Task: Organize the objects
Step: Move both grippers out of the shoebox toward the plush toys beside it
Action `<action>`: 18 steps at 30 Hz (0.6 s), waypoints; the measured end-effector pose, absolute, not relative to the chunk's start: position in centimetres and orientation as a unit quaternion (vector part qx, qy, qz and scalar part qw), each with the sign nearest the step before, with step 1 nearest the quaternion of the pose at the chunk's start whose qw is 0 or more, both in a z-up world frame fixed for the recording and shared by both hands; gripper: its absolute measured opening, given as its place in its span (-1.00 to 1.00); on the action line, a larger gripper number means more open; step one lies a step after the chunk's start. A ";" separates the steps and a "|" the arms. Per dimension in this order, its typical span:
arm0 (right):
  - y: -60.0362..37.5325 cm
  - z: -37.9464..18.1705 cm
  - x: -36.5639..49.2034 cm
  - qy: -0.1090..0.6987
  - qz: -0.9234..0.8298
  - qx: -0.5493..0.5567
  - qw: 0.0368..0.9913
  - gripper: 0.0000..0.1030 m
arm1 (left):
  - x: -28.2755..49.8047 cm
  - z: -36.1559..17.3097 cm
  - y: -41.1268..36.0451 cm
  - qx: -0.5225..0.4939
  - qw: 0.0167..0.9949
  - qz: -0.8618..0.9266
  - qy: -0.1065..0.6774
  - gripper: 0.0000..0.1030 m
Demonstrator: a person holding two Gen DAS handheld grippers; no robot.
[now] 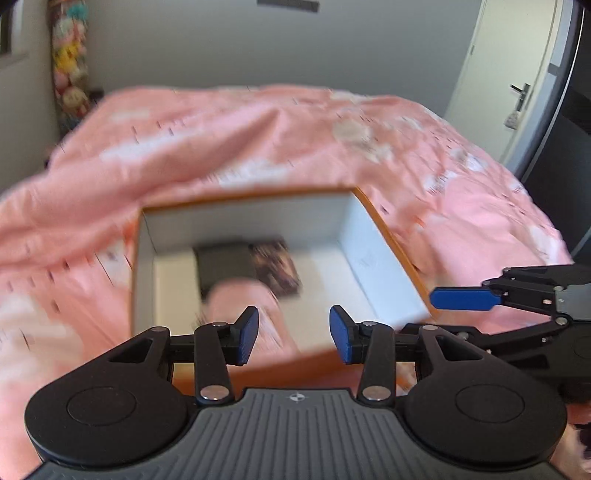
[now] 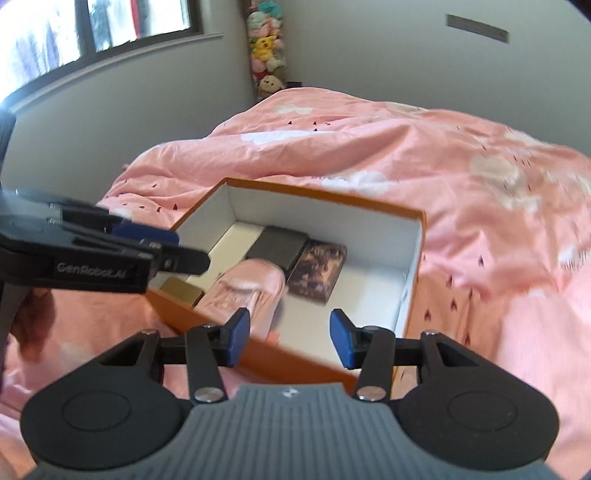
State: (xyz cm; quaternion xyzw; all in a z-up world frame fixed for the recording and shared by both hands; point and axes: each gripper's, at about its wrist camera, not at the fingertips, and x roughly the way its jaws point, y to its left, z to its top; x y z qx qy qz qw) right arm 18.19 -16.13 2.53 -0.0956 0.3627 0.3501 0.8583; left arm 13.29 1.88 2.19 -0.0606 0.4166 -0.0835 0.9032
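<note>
An orange box (image 2: 421, 266) with white inner walls lies open on the pink bed. Inside it are a dark grey case (image 2: 277, 247), a brown patterned card box (image 2: 319, 271), a pink rolled bundle (image 2: 247, 291) and a gold box (image 2: 183, 290). My left gripper (image 1: 293, 332) hovers open above the box's near edge (image 1: 295, 363), over the pink bundle (image 1: 243, 299), with nothing between its pads. My right gripper (image 2: 290, 336) is also open and empty above the near right corner. The left gripper's fingers (image 2: 147, 232) reach in from the left in the right wrist view.
The pink duvet (image 2: 461, 192) with white clouds is rumpled all around the box. A hanging column of plush toys (image 2: 266, 48) fills the far corner. A window (image 2: 92, 26) is on the left wall, and a door (image 1: 517, 92) stands to the right.
</note>
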 end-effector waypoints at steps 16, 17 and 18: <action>-21.6 -3.4 11.7 0.472 0.278 -0.051 0.835 -0.24 | 8.8 -7.4 -0.2 -0.192 0.755 -0.165 0.604 0.14; -21.6 -3.7 11.4 0.478 0.281 -0.054 0.831 -0.25 | 8.5 -7.5 -0.5 -0.187 0.754 -0.169 0.606 0.17; -21.6 -4.0 11.3 0.485 0.282 -0.056 0.826 -0.26 | 8.2 -7.5 -0.7 -0.183 0.754 -0.173 0.607 0.21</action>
